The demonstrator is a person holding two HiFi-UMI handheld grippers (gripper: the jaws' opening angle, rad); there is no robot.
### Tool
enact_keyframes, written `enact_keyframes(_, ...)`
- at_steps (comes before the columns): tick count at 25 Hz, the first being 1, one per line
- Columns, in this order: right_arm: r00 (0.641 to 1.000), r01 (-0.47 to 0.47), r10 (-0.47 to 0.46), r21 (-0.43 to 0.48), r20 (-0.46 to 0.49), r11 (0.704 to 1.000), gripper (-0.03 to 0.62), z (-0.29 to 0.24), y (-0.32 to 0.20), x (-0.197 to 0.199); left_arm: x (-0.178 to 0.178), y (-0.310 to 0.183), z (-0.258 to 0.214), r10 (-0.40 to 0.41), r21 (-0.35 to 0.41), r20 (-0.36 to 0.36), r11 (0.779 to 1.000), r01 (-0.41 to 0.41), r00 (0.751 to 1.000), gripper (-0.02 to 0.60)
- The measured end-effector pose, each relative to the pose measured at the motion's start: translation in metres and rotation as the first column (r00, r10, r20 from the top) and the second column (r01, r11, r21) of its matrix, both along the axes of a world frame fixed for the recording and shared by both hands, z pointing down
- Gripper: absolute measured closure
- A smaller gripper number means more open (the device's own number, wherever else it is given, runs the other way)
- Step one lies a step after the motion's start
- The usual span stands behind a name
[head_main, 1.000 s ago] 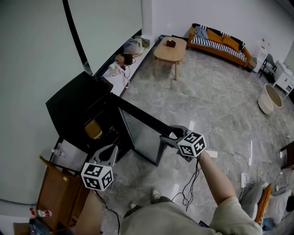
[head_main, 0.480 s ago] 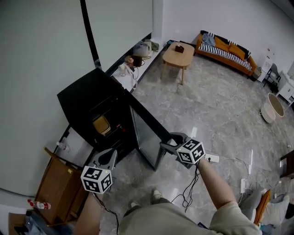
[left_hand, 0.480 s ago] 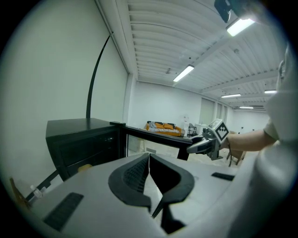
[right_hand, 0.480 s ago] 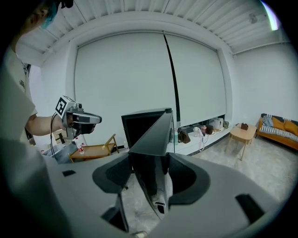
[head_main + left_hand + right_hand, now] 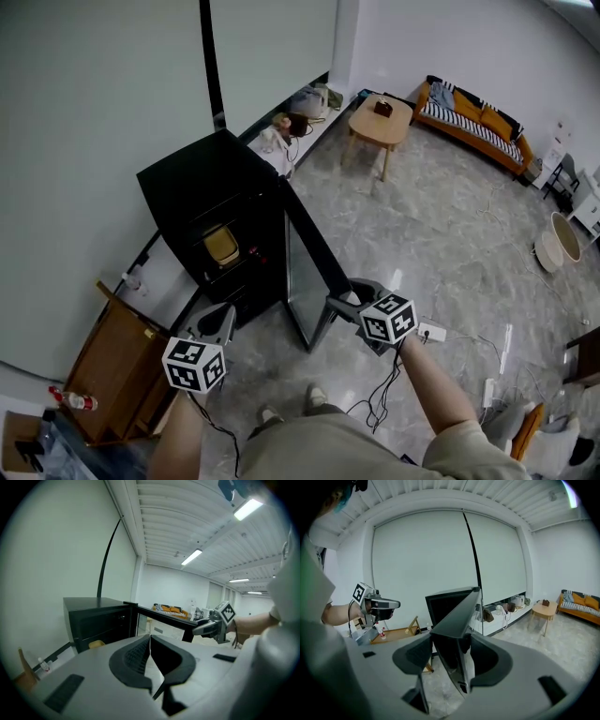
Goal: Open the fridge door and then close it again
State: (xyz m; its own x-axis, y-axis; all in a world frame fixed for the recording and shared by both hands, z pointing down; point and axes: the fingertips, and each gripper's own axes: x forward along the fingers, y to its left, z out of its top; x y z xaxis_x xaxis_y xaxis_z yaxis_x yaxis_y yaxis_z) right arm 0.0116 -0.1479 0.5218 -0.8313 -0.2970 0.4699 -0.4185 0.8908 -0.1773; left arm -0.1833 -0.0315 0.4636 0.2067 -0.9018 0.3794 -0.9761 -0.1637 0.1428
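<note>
A black fridge (image 5: 192, 187) stands against the wall with its door (image 5: 305, 253) swung partly open. A yellow item (image 5: 222, 246) shows on a shelf inside. My right gripper (image 5: 337, 302) holds the door's free edge. In the right gripper view the door edge (image 5: 457, 620) runs between the two wide-set jaws of that gripper (image 5: 450, 648). My left gripper (image 5: 216, 321) hovers in front of the fridge's lower left corner, shut and empty. The left gripper view shows its jaws (image 5: 150, 641) pressed together, with the fridge (image 5: 93, 616) and the right gripper (image 5: 201, 627) beyond.
A wooden stand (image 5: 117, 366) with a bottle (image 5: 75, 400) sits left of the fridge. A power strip (image 5: 431, 331) and cables lie on the marble floor by my feet. A round wooden table (image 5: 380, 117) and an orange sofa (image 5: 473, 117) stand far back.
The door has swung in toward the fridge body with the right gripper on its edge. Both grippers and the view have shifted along with it; the left gripper stays shut.
</note>
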Motion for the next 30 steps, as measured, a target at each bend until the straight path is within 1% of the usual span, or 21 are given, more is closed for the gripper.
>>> enact_keyframes(6,1.0,0.015,-0.015,-0.022,0.01,1.0,0.361,-0.003,0.018,-0.023,-0.021,0.016,0.0,-0.036,0.006,-0.012,0.999,0.036,0.999,0.572)
enact_keyframes(14,0.998,0.058,-0.058,-0.006,-0.01,0.998,0.368,-0.008,0.044,-0.061,-0.048,0.037,0.002,-0.081,0.006,-0.015,0.997,0.081,0.997,0.572)
enact_keyframes(20,0.998,0.045,-0.044,0.012,-0.038,0.999,0.368,-0.009,0.056,-0.095,-0.069,0.053,0.003,-0.121,0.006,-0.022,0.993,0.121,0.992,0.572)
enact_keyframes(25,0.999,0.036,-0.035,0.029,-0.035,0.999,0.361,-0.01,0.062,-0.121,-0.088,0.065,0.003,-0.154,0.006,-0.026,0.988,0.154,0.988,0.572)
enact_keyframes(30,0.999,0.027,-0.027,0.027,-0.026,0.999,0.352,-0.009,0.065,-0.144,-0.107,0.074,0.006,-0.182,0.004,-0.031,0.983,0.182,0.983,0.572)
